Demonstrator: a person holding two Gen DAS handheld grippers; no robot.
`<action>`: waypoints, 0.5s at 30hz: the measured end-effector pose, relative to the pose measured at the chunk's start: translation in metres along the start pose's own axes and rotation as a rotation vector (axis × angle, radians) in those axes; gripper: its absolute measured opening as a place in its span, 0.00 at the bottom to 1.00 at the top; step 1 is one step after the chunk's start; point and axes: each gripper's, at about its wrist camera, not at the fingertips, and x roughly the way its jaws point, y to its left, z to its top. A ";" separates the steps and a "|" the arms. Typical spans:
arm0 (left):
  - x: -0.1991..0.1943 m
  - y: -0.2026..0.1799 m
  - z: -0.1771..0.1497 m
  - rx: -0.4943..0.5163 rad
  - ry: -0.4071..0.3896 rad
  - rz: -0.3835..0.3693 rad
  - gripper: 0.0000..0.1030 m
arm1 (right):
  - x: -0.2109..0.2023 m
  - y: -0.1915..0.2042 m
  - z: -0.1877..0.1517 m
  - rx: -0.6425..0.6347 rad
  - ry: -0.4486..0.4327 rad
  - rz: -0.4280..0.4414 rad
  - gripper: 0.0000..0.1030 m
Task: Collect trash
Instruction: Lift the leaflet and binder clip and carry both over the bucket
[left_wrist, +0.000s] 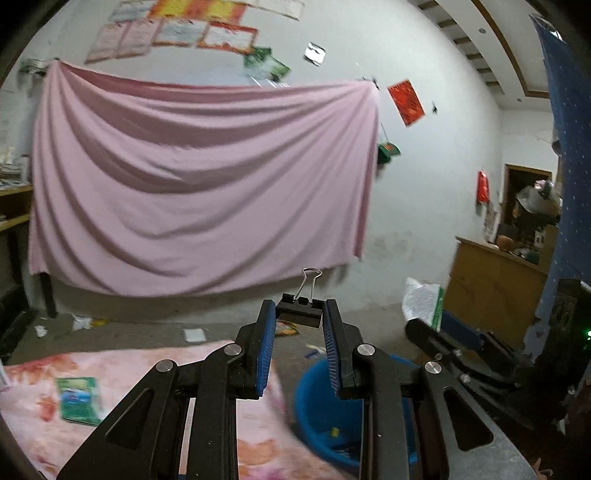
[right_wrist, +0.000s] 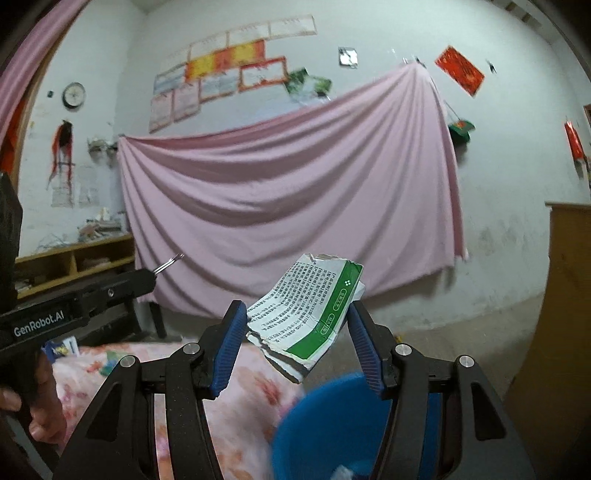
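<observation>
My left gripper is shut on a black binder clip, whose wire handles stick up past the fingertips. It hangs above the near rim of a blue basin that stands on the floor beside the bed. My right gripper is shut on a torn white-and-green medicine carton, which spans from one blue pad to the other above the blue basin. The left wrist view shows the right gripper and the carton at the right. A green packet lies on the pink floral blanket.
A pink sheet hangs across the far wall. A wooden cabinet stands at the right, and wooden shelves at the left. Scraps of paper litter the concrete floor. A hand holds the left gripper's handle.
</observation>
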 end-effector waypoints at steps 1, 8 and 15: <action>0.007 -0.008 -0.001 -0.001 0.017 -0.014 0.21 | -0.001 -0.005 -0.002 0.004 0.013 -0.008 0.54; 0.054 -0.049 -0.011 0.016 0.140 -0.054 0.21 | 0.001 -0.056 -0.018 0.140 0.141 -0.052 0.54; 0.089 -0.066 -0.030 -0.004 0.287 -0.074 0.21 | 0.006 -0.086 -0.029 0.248 0.249 -0.083 0.54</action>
